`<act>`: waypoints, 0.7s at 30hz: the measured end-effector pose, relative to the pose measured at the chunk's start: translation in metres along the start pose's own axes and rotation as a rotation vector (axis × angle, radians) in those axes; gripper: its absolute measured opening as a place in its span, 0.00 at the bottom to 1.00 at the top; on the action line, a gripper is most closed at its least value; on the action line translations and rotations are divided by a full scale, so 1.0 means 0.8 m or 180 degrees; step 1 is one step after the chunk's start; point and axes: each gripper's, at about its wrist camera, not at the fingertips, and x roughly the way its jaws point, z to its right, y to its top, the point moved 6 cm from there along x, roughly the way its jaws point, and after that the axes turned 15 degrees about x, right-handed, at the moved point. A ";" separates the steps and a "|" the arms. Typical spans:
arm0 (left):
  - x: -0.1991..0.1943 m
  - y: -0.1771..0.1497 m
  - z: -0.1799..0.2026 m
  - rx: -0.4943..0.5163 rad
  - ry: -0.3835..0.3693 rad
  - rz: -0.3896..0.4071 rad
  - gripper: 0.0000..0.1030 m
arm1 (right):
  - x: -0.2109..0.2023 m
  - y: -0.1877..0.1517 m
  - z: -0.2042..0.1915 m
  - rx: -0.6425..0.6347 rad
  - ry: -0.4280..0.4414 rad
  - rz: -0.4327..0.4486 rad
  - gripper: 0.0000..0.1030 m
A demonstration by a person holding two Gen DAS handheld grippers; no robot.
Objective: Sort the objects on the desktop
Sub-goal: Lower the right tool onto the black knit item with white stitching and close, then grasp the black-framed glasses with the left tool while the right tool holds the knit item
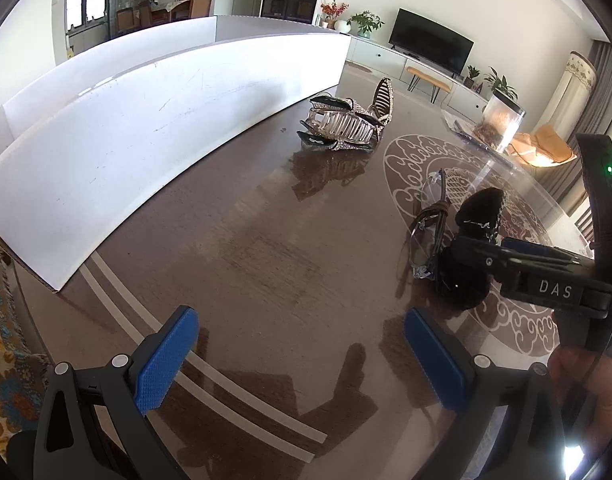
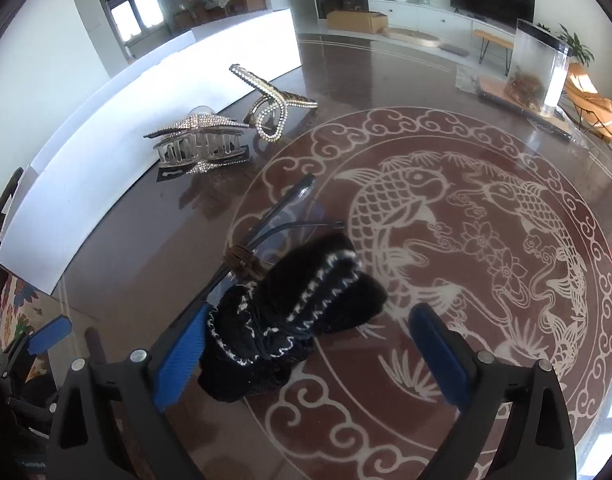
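Centring wide-open right claw (image 2: 306, 356) around black furry hair bow (image 2: 290, 320) on desk (image 2: 465, 380), avoiding glasses (image 2: 290, 216); left claw (image 1: 302, 352) released, empty.

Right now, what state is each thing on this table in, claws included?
Left claw: open, empty, above bare table.
Right claw: open, around the black fuzzy hair tie, not clamped.
Black fuzzy hair tie: lying on the table beside the glasses.
Glasses: folded, lying flat.
Clear hair clip: closed, resting on the table.
Rhinestone hair clip: resting beside the white box.
White box: standing open-topped.
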 end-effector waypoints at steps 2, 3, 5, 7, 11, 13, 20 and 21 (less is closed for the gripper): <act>-0.004 0.001 0.002 0.0024 -0.0024 0.0049 1.00 | -0.011 -0.015 0.012 -0.0127 -0.0105 0.0039 0.95; -0.003 0.003 0.003 0.0022 -0.0040 0.0064 1.00 | -0.017 -0.022 0.023 -0.0113 -0.0146 0.0052 0.95; 0.002 0.003 0.008 0.0022 -0.0071 0.0038 1.00 | -0.032 -0.030 0.040 -0.0053 -0.0148 0.0098 0.95; 0.010 0.002 0.015 0.0052 -0.0104 -0.0039 1.00 | -0.045 -0.034 0.040 -0.0108 -0.0042 0.0157 0.95; 0.017 0.000 0.025 0.0204 -0.0049 -0.0133 1.00 | -0.028 -0.029 0.014 -0.0498 -0.0120 0.0154 0.95; 0.013 0.001 0.025 0.0240 -0.0024 -0.0093 1.00 | -0.008 -0.022 0.003 -0.0584 -0.0127 0.0099 0.95; 0.014 0.002 0.025 0.0290 0.0006 -0.0086 1.00 | 0.013 -0.006 -0.014 -0.0621 -0.0011 0.0200 0.51; 0.015 0.002 0.026 0.0305 0.0003 -0.0091 1.00 | 0.011 -0.006 -0.014 -0.0622 -0.0024 0.0220 0.38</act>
